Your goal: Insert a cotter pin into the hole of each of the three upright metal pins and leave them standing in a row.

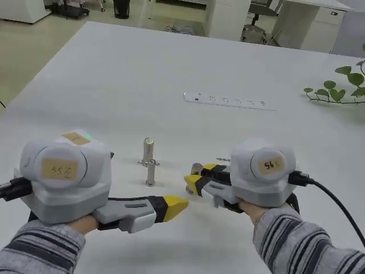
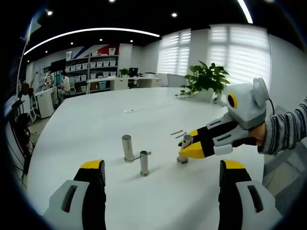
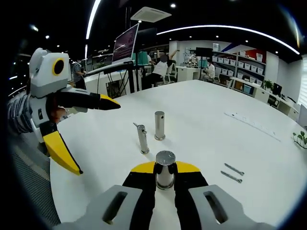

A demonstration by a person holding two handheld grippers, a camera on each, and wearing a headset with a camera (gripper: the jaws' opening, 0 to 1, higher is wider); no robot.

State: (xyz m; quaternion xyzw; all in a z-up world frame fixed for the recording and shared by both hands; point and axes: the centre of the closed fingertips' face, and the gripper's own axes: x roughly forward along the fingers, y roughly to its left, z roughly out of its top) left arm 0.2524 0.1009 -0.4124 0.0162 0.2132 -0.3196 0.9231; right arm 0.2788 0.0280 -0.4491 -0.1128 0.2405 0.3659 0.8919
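Right gripper point(image 3: 165, 178) clamped on metal pin point(image 3: 165, 160), bottom centre, right gripper view. Left gripper point(image 2: 161, 167) jaws wide, empty. Pin looks stiff, slick: hold mid-shaft. Loose cotter pins point(image 3: 233, 172) lower right: tiny, light, pinch by head.

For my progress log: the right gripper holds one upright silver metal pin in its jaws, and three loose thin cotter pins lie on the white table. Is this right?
Not quite: two loose thin cotter pins, not three, lie on the white table, as the right gripper view shows. The right gripper does hold one upright silver metal pin in its jaws.
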